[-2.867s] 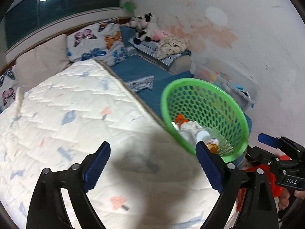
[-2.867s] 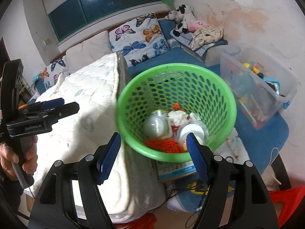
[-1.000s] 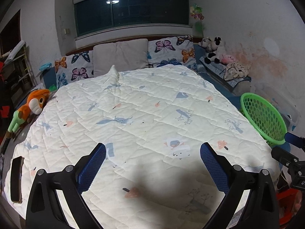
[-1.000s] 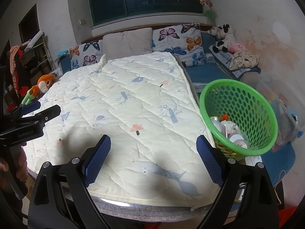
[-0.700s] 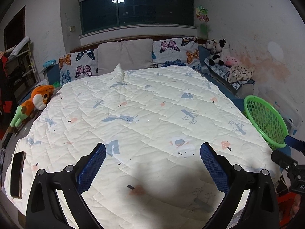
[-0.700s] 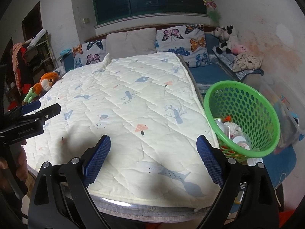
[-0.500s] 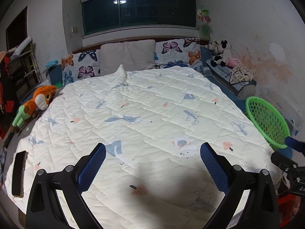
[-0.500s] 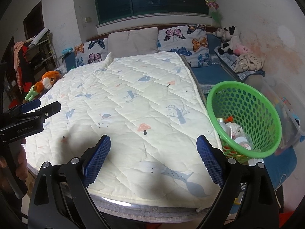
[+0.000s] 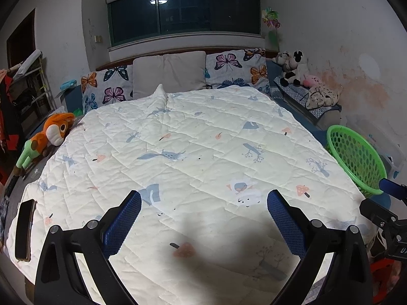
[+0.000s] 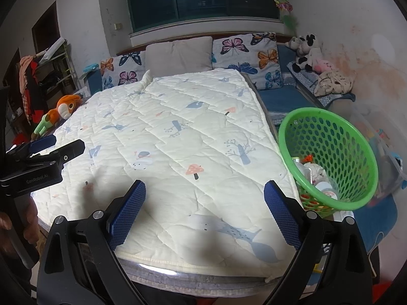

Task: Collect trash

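- Down at the right side of the bed, the green basket (image 10: 328, 157) stands off the mattress edge, just beside the quilt's right border; it is tilted, its round mouth facing up and toward the bed, so its axis leans from lower right to upper left.
- Inside it, the trash (image 10: 315, 175) lies heaped at the low end: pale crumpled pieces, a round white lid-like item and something orange-red; finer detail cannot be told.
- From the left wrist view the same basket (image 9: 356, 160) shows at the far right, only its perforated wall and rim visible past the quilt.
- The right gripper (image 10: 204, 213) hovers above the foot of the bed with its blue-padded jaws spread wide and nothing between them.
- The left gripper (image 9: 203, 223) hangs likewise over the quilt, jaws parted and empty.
- The white quilt (image 9: 198, 152), printed with small animals and mushrooms, covers the bed.
- Butterfly pillows (image 9: 236, 68) and a grey pillow (image 9: 169, 73) line the head.
- An orange plush toy (image 9: 51, 134) lies at the bed's left edge, and a dark phone (image 9: 24, 228) lies near the quilt's near-left corner.
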Tool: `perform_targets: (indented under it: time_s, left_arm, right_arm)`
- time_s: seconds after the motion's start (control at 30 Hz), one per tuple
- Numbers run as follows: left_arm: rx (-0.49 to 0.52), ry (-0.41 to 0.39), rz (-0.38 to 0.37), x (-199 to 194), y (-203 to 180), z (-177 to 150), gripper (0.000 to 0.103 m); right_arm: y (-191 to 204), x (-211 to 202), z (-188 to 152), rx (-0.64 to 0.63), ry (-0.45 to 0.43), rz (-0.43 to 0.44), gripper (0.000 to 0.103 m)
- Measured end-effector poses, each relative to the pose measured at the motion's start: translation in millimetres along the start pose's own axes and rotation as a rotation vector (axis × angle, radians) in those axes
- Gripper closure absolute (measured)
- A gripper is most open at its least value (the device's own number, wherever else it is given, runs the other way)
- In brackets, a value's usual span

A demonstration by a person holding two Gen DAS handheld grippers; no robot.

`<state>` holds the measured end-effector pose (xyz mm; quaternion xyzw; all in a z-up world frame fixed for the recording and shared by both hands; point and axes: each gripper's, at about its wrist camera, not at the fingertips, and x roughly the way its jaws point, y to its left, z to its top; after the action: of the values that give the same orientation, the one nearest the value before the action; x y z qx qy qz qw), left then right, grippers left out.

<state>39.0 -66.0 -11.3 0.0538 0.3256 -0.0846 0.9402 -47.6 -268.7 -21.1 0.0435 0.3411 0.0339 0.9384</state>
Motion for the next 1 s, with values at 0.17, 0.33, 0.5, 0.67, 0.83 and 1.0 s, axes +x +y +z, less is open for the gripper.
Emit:
perform_targets:
  time_s: [0.17, 0.33, 0.5, 0.67, 0.83, 1.0]
  left_arm:
    - [-0.003, 0.006, 0.001, 1.0, 0.7, -3.2, 0.007]
    - [-0.005, 0.006, 0.005, 1.3, 1.4, -4.0, 0.007]
    - [-0.006, 0.009, 0.004, 1.9, 1.6, -4.3, 0.007]
    - [-0.006, 0.007, 0.005, 1.7, 1.9, -4.1, 0.007]
    - [-0.009, 0.007, 0.007, 2.0, 1.7, -6.6, 0.007]
    - [-0.009, 0.008, 0.007, 1.7, 1.4, -7.6, 0.007]
  right_arm:
    - [1.1, 1.3, 0.6, 0.001, 0.002, 0.002, 0.010]
    - [1.0, 1.4, 0.7, 0.001, 0.001, 0.004, 0.010]
    - [1.0, 1.3, 0.7, 0.001, 0.001, 0.005, 0.010]
    - [0.4, 1.2, 0.6, 0.002, 0.000, 0.006, 0.010]
    - [1.5, 1.1, 0.7, 0.002, -0.001, 0.008, 0.009]
    - [3.0, 1.7, 0.0, 0.001, 0.000, 0.010, 0.009]
